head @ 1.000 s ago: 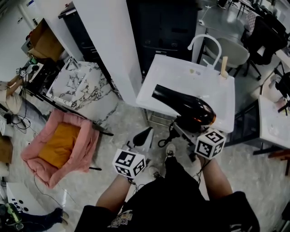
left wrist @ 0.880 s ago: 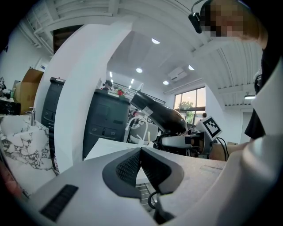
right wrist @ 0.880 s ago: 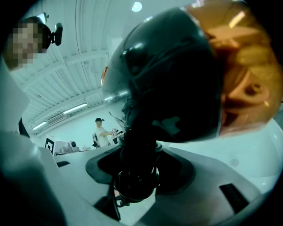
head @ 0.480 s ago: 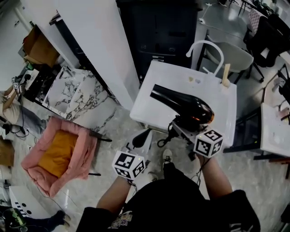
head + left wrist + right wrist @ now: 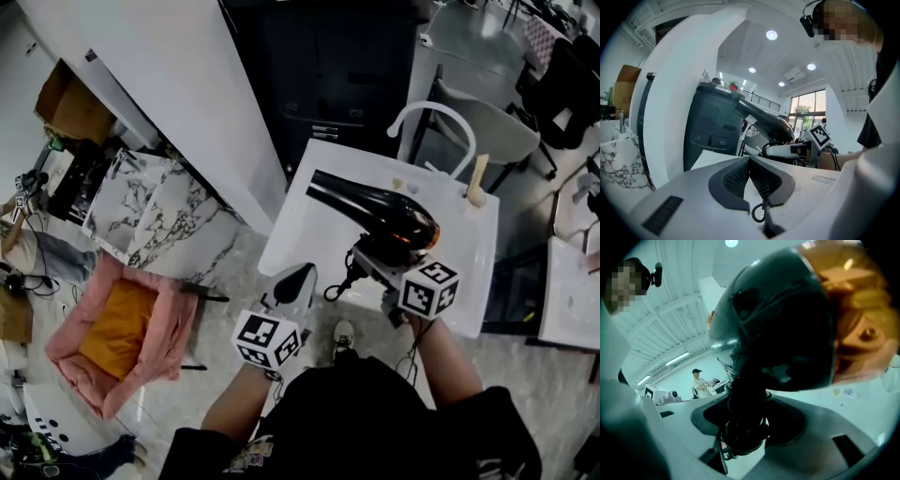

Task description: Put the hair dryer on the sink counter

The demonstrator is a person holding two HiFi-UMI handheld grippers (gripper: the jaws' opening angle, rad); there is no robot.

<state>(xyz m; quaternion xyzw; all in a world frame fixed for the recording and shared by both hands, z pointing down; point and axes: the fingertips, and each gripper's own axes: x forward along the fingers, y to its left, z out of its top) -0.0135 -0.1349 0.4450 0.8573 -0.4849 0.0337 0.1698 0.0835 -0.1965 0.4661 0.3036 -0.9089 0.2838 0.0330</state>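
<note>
Gleaming black tapered hair dryer (image 5: 375, 212)

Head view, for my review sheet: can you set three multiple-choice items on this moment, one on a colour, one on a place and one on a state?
1. What colour is the cushion in the pink bed?
A blue; B orange; C green

2. Where is the hair dryer?
A over the sink counter; B inside the pink bed; C beside the pink bed

3. How do the right tongs stand?
A wide open, nothing between; B shut on the hair dryer's handle; C shut, nothing between

Key:
1 B: the pad inside the pink rim is orange.
2 A: the head view shows the black body lying across the white counter top.
3 B: the right gripper view shows the dark handle clamped between both pads.
</note>
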